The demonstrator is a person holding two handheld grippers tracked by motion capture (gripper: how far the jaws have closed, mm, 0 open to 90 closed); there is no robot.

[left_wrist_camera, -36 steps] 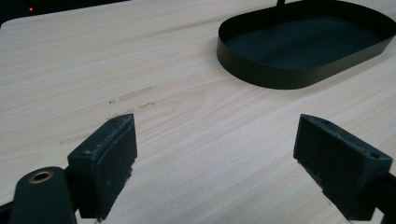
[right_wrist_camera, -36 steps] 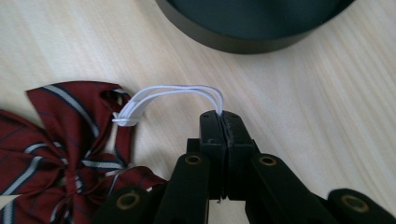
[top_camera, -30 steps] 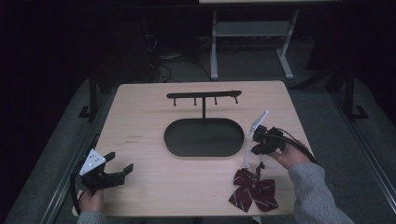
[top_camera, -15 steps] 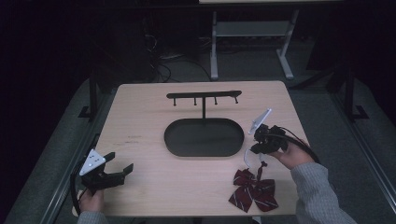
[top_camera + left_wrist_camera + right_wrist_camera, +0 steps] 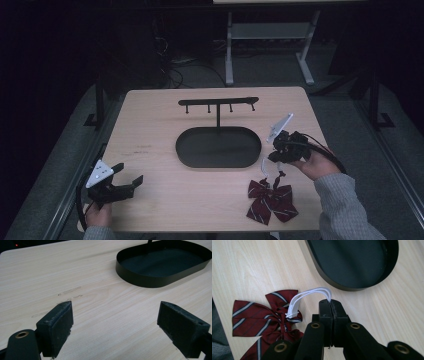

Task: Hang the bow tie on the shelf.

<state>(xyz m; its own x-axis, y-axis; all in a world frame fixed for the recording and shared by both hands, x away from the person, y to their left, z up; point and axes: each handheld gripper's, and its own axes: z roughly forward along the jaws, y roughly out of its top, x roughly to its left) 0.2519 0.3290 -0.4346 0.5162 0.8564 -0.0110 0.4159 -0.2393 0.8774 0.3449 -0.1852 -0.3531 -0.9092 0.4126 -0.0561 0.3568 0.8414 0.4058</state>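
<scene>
Maroon striped fabric bow tie (image 5: pixel 271 200) lies flat near the pale wooden table's (image 5: pixel 150 120) five o'clock corner, its wings spreading roughly three to nine, its white elastic loop (image 5: pixel 312 295) rising toward twelve. No writing is readable. The right gripper (image 5: pixel 278 156) pinches that loop between closed jaws. At seven o'clock, the left gripper (image 5: pixel 131 182) rests wide apart, empty, facing the black oval metal tray (image 5: pixel 218 160).

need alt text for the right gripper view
The right gripper, jaws shut, pinches the white elastic loop of a dark red striped bow tie lying on a pale wood table. A black oval tray sits just beyond.
</scene>
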